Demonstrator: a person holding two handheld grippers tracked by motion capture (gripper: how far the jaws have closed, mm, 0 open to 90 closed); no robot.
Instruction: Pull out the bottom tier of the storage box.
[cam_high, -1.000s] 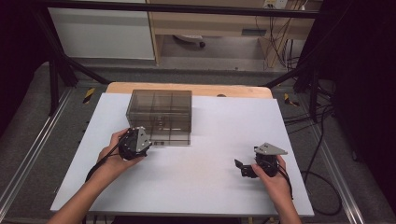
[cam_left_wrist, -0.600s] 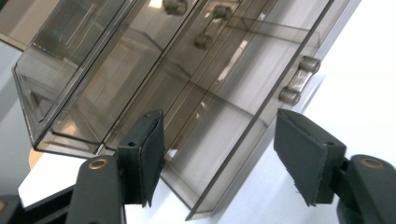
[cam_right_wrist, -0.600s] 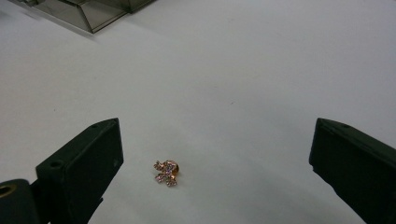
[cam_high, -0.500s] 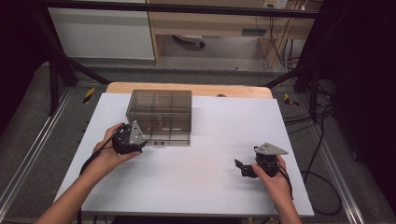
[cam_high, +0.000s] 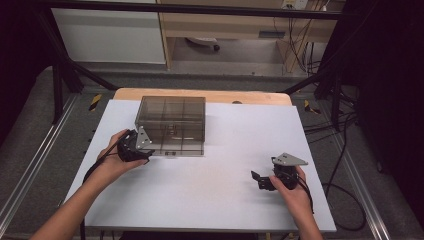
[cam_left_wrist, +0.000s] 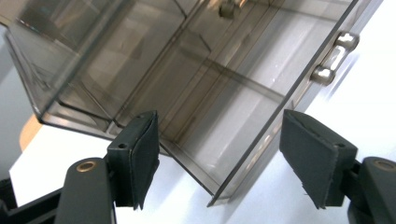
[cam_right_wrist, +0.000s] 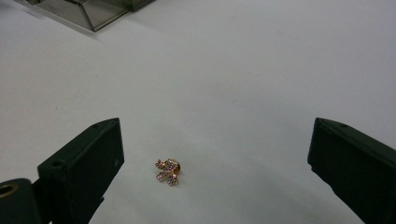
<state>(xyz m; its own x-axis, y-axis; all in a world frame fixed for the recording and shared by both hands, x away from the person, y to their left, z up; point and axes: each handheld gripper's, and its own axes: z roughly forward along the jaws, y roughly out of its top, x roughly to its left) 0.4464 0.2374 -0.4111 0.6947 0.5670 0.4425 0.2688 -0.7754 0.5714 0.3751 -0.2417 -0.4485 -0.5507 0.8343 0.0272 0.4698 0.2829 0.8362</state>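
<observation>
Two grippers on the white counter (cam_high: 210, 200), one at a smoky clear box, one over a small brooch.

High view: the left gripper (cam_high: 142, 150) is at the front left corner of the smoky box (cam_high: 172, 125), which stands near the far edge of the counter; the right gripper (cam_high: 262, 180) is near the right front edge, well apart from the box. Left gripper view: the jaws have just been opening and stand wide, with the box corner (cam_left_wrist: 219, 196) between them, pads not pressing on it; two small round knobs (cam_left_wrist: 334, 56) sit on its front. Right gripper view: the jaws stand wide, and a small gold brooch (cam_right_wrist: 167, 171) with sparkling stones lies on the counter between them, untouched.
</observation>
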